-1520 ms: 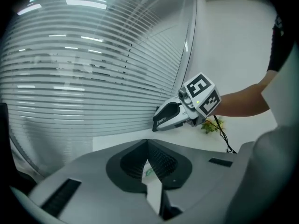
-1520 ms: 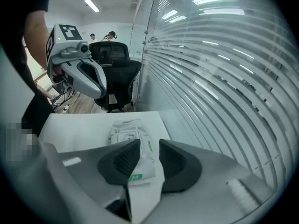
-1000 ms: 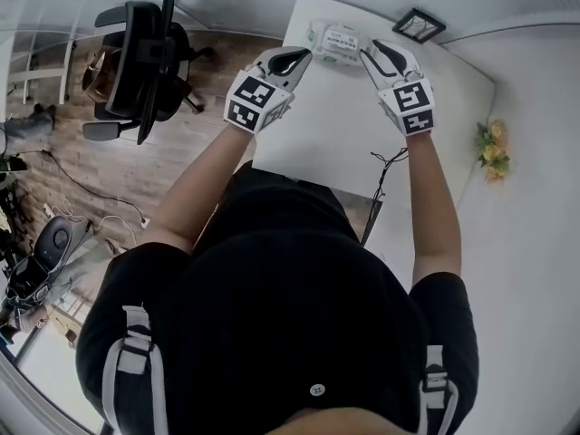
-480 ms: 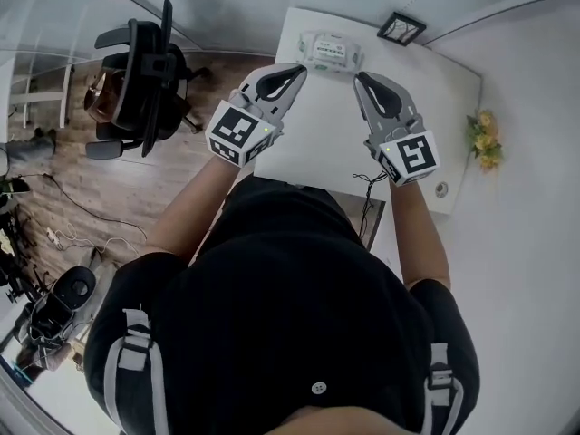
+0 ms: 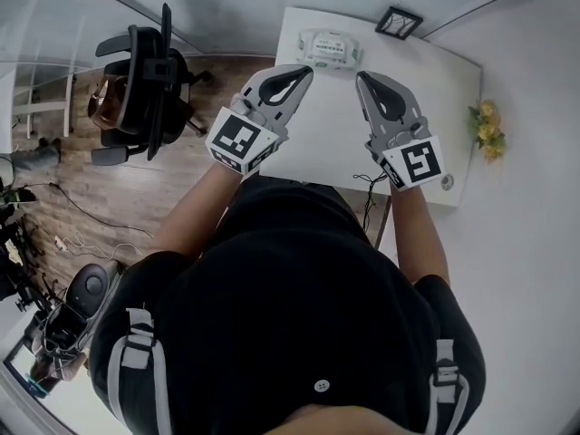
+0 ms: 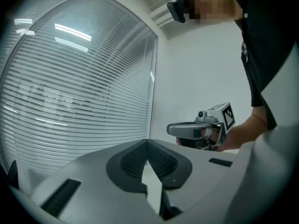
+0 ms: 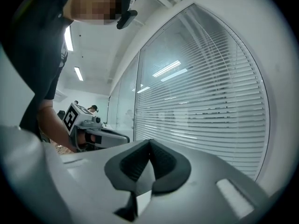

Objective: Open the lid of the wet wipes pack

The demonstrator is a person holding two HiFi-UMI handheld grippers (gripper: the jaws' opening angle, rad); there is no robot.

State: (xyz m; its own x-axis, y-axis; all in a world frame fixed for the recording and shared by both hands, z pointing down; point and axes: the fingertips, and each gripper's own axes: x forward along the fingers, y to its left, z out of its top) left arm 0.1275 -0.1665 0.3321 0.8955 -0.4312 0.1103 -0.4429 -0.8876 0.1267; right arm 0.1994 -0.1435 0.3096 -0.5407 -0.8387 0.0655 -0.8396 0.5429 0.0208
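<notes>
Both my left gripper (image 5: 302,71) and right gripper (image 5: 362,78) were shut and empty, the right's jaws just closed. The wet wipes pack (image 5: 324,51) looked light, soft and slippery; I'd pinch its stiffer lid (image 5: 336,45) by the edge.

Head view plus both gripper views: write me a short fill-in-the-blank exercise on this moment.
The wet wipes pack lies on the white ____.
The right tongs are ____, with nothing between them.
The left tongs hold ____.
The flowers at the far right are ____.
Missing words: table; shut; nothing; yellow.
</notes>
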